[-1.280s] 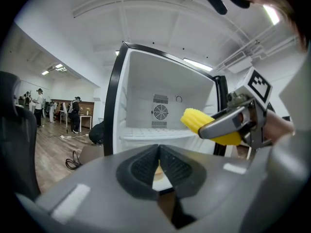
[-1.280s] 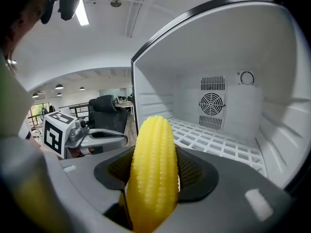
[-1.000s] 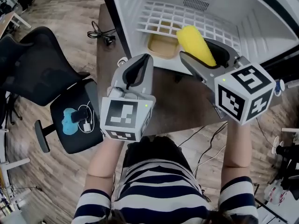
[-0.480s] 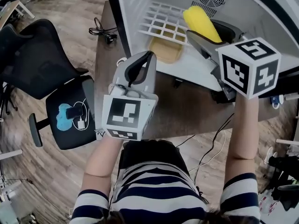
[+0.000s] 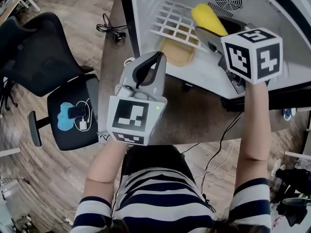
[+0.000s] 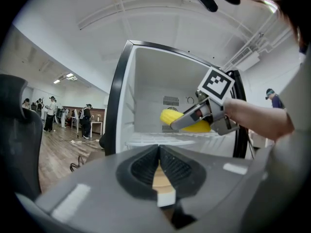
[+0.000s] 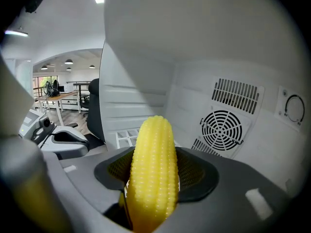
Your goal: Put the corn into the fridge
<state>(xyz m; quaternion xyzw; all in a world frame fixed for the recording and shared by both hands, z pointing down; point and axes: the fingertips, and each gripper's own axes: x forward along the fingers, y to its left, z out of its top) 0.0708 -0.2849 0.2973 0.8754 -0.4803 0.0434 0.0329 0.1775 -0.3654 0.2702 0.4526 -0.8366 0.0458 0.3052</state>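
Corn [image 5: 208,16]: inside the fridge [image 5: 279,13] now, held up over the wire shelf [image 5: 170,22] with its tip aimed at the back-wall fan [image 7: 224,126]. As far as I can tell it isn't resting on anything.

Right gripper [image 5: 215,32]: clenched on the corn's lower half, one pad on each side. The right gripper view shows that pretty plainly.

Left gripper [image 5: 146,73]: jaws pressed together with nothing in them, parked out front over the table [image 5: 194,115], well short of the fridge.

What changed: a second ago the corn was only at the front lip of the shelf. Since then the right arm has pushed in and it's a good bit deeper, close to the fan. The left one barely budged.

What that means: I'd say the carry is basically over and it's drop-off time.

Next: probably lower it to the shelf, then let go.

Watch out: a round cob on wire bars could roll, so laying it flat seems safer.
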